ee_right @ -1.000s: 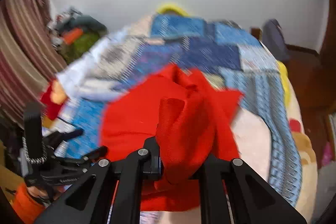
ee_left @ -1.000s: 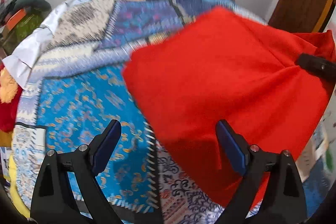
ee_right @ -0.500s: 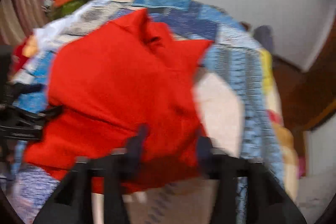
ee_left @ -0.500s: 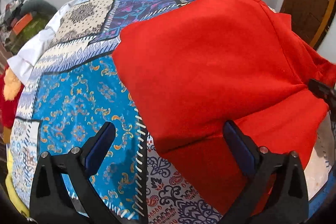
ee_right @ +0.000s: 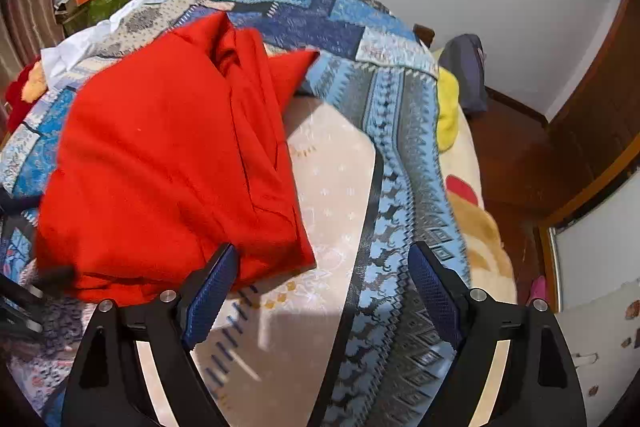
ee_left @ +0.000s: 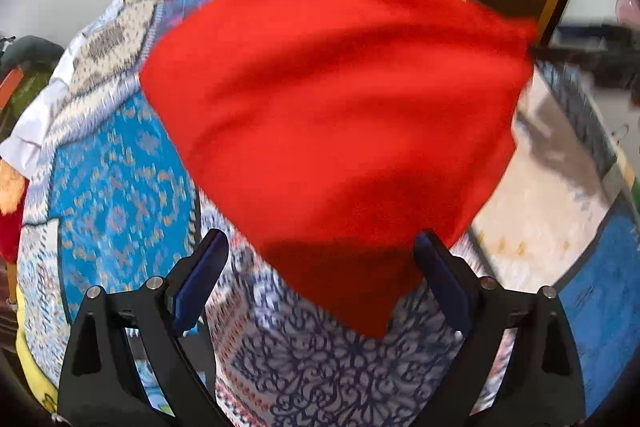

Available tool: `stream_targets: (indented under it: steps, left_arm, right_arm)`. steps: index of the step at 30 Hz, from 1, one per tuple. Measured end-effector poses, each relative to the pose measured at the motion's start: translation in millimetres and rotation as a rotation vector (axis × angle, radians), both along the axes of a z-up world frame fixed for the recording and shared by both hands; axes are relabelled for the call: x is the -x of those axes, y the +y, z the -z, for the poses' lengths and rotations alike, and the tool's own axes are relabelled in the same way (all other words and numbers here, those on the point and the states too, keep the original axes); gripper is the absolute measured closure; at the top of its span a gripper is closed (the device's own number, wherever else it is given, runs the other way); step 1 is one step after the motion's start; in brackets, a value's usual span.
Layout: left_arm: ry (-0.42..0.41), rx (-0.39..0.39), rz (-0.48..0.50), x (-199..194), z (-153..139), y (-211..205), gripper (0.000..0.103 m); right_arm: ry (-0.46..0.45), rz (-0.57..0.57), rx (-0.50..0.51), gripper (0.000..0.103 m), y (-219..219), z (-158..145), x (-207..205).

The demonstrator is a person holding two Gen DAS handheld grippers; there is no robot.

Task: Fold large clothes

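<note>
Both tools are standing apart and empty: the left gripper has just narrowed slightly, the right gripper barely widening. At twelve o'clock, the red garment is lying, seemingly half-folded, on the patchwork bedspread, awaiting a fresh edge grasp.

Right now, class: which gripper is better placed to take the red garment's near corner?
Probably left: the left gripper stands open astride the red garment's corner, while the right gripper mostly frames bedspread.

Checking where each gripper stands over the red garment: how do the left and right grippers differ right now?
The left gripper has the red garment lying beneath its gap; the right gripper frames mostly bare quilt, the garment only reaching its left finger. The right's jaws have just been opening. Both are open, gripping nothing.
</note>
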State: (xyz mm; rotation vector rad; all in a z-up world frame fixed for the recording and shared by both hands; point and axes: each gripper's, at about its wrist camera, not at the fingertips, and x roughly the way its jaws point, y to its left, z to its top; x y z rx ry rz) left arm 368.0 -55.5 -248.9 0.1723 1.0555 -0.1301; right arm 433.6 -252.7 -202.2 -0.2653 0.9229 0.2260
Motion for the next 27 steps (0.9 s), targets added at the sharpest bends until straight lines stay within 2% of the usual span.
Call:
stream_targets:
  steps: [3,6,8,10,12,15,17,18,20,21,24,27]
  left_arm:
    - [-0.017,0.017,-0.016,11,-8,13,0.009]
    - [-0.079,0.052,-0.022,19,-35,28,0.009]
    - [-0.125,0.056,-0.040,19,-53,39,0.008]
    - [-0.158,0.058,-0.074,14,-63,50,0.008]
    - [-0.164,0.104,-0.120,3,-67,69,0.008]
    - [-0.123,0.209,-0.224,-23,-53,98,0.007]
    - [-0.028,0.298,-0.275,-42,-30,111,0.007]
    - [0.029,0.345,-0.280,-52,-16,115,0.007]
    - [0.062,0.393,-0.264,-67,1,115,0.006]
    - [0.063,0.387,-0.255,-73,5,113,0.004]
    - [0.045,0.334,-0.217,-94,8,105,0.000]
    - [0.047,0.273,-0.175,-116,8,101,0.000]
  right_arm:
    - [-0.019,-0.023,-0.027,0.017,3,-24,9]
    - [-0.016,-0.074,-0.103,0.016,13,-48,10]
    - [-0.022,-0.115,-0.157,0.012,25,-62,5]
    - [-0.021,-0.148,-0.192,0.008,38,-68,-4]
    - [-0.006,-0.172,-0.201,0.008,50,-68,-18]
    - [0.033,-0.156,-0.163,0.007,60,-50,-48]
    - [0.106,-0.118,-0.149,0.007,59,-26,-71]
    - [0.152,-0.092,-0.152,0.007,55,-12,-82]
    - [0.251,-0.040,-0.176,0.008,45,18,-96]
    - [0.292,-0.032,-0.198,0.007,41,30,-97]
    - [0.234,-0.083,-0.157,0.007,43,37,-78]
    - [0.242,-0.103,-0.148,0.008,50,40,-52]
